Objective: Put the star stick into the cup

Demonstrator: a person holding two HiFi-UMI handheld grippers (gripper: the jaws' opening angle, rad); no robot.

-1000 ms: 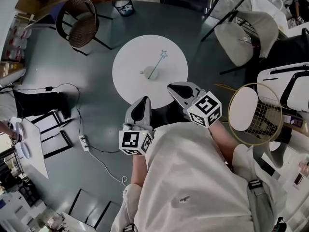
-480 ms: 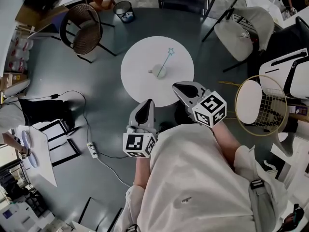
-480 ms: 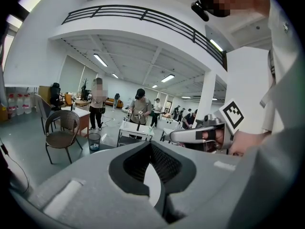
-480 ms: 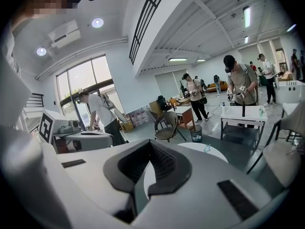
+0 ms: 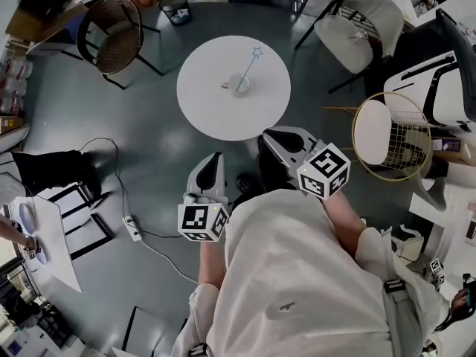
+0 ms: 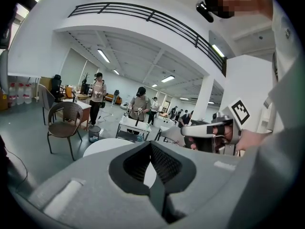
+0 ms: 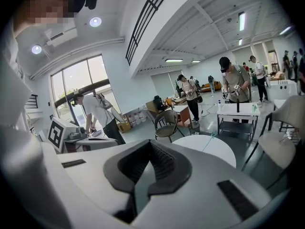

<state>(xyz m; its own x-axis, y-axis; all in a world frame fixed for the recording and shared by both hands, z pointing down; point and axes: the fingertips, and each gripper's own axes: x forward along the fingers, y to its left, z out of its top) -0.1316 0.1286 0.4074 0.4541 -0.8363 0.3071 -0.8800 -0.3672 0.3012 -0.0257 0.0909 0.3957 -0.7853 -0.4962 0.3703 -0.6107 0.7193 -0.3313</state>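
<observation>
Head view: star stick [image 5: 248, 66] leans in cup [image 5: 239, 86] on round white table [image 5: 212, 114], well apart from both claws. Left claw [image 5: 213, 158] & right claw [image 5: 269, 135] closed, empty, near body. Only gripper views show ppl [image 6: 140, 102] standing behind. Brown chair [image 5: 113, 39] beside table.

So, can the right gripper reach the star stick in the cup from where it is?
Probably not. The right gripper hangs close to the body, at the near edge of the round table, while the star stick stands in the cup near its middle. Nothing blocks the way, but the jaws are together.
</observation>
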